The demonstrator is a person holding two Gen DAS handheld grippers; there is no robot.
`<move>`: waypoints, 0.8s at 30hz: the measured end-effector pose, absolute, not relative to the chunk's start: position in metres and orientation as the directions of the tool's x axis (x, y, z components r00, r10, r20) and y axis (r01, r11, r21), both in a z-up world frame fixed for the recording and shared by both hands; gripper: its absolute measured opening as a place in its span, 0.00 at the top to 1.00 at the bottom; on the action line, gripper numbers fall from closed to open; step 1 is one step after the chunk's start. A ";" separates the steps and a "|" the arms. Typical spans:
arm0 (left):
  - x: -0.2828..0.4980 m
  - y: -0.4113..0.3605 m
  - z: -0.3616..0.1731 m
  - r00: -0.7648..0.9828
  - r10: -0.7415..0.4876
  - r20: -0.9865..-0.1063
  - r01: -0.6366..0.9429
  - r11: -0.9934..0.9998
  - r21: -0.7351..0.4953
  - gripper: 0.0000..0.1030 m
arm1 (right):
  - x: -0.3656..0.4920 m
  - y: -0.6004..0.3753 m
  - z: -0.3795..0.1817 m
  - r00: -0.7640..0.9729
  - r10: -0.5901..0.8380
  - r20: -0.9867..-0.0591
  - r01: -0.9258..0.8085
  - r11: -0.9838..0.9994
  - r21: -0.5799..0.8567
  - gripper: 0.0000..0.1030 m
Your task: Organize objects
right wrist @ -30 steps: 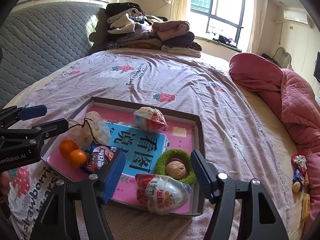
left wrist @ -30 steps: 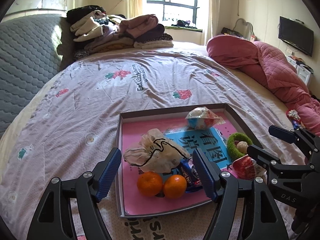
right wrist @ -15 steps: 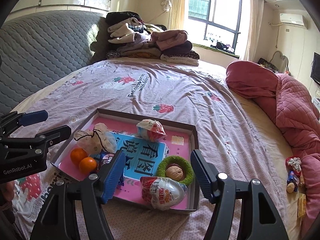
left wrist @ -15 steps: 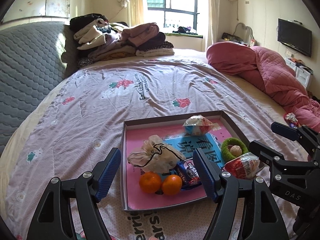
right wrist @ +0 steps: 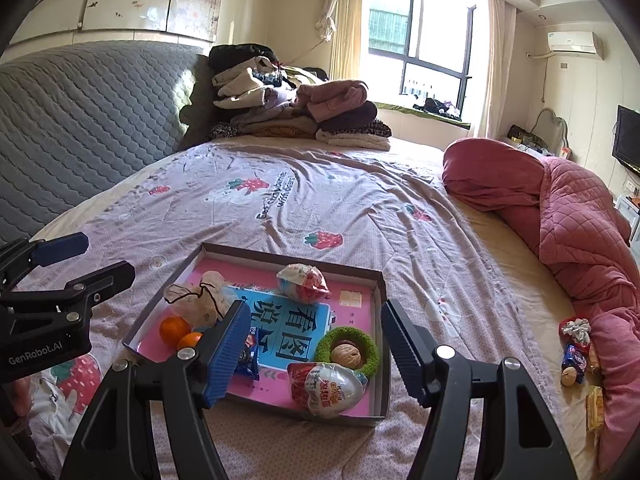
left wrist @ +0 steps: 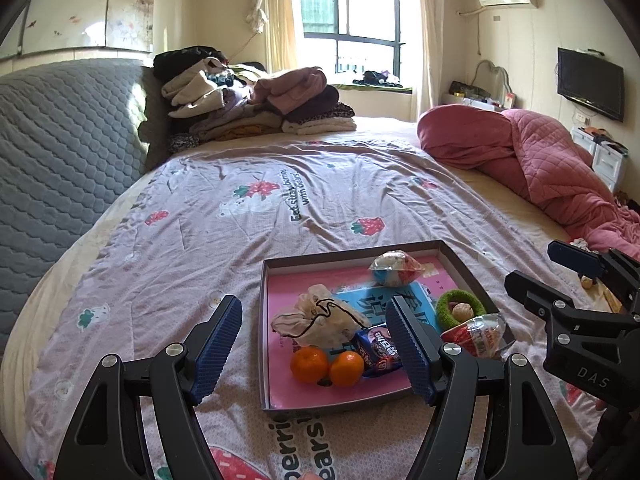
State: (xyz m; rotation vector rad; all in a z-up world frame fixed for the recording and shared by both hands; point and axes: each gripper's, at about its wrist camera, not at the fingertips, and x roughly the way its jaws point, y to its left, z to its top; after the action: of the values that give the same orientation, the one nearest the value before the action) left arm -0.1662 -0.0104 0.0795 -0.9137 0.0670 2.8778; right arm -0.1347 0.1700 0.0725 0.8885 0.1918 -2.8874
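Note:
A shallow box tray (left wrist: 263, 320) (right wrist: 380, 320) with a pink and blue bottom lies on the bed. In it are two oranges (left wrist: 309, 364) (right wrist: 174, 330), a cloth pouch (left wrist: 320, 318) (right wrist: 196, 300), a blue snack packet (left wrist: 378, 350), a green ring with a walnut (right wrist: 347, 352) (left wrist: 460, 310), and two wrapped chocolate eggs (right wrist: 328, 388) (right wrist: 303, 282). My left gripper (left wrist: 316, 354) is open, raised over the tray's near left part. My right gripper (right wrist: 316, 354) is open too, above the tray's near right, nothing between its fingers.
Loose snacks and a walnut (right wrist: 576, 356) lie on the bed's right edge by a pink quilt (right wrist: 568, 216). Folded clothes (right wrist: 296, 108) are stacked at the far end by a grey headboard (right wrist: 80, 128). A strawberry-print cover (left wrist: 280, 208) spreads around the tray.
Both grippers have drawn back and risen, so the tray looks smaller and farther. Both stayed open; the items in the tray have not moved.

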 end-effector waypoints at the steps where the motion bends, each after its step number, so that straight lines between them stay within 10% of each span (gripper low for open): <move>1: -0.164 -0.011 0.081 -0.812 0.101 -0.575 -0.128 -0.992 0.007 0.27 | -0.132 0.170 0.075 -0.824 -0.072 -0.561 0.146 -0.985 -0.087 0.35; 24: -0.109 -0.016 0.102 -0.835 0.086 -0.544 -0.108 -0.994 0.009 0.27 | -0.083 0.167 0.109 -0.856 -0.080 -0.510 0.148 -0.985 -0.094 0.35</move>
State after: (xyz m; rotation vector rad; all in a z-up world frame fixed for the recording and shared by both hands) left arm -0.1090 -0.0164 0.1019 -0.8613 0.0595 2.9153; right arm -0.0827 0.1673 0.1090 0.7915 0.1966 -2.9108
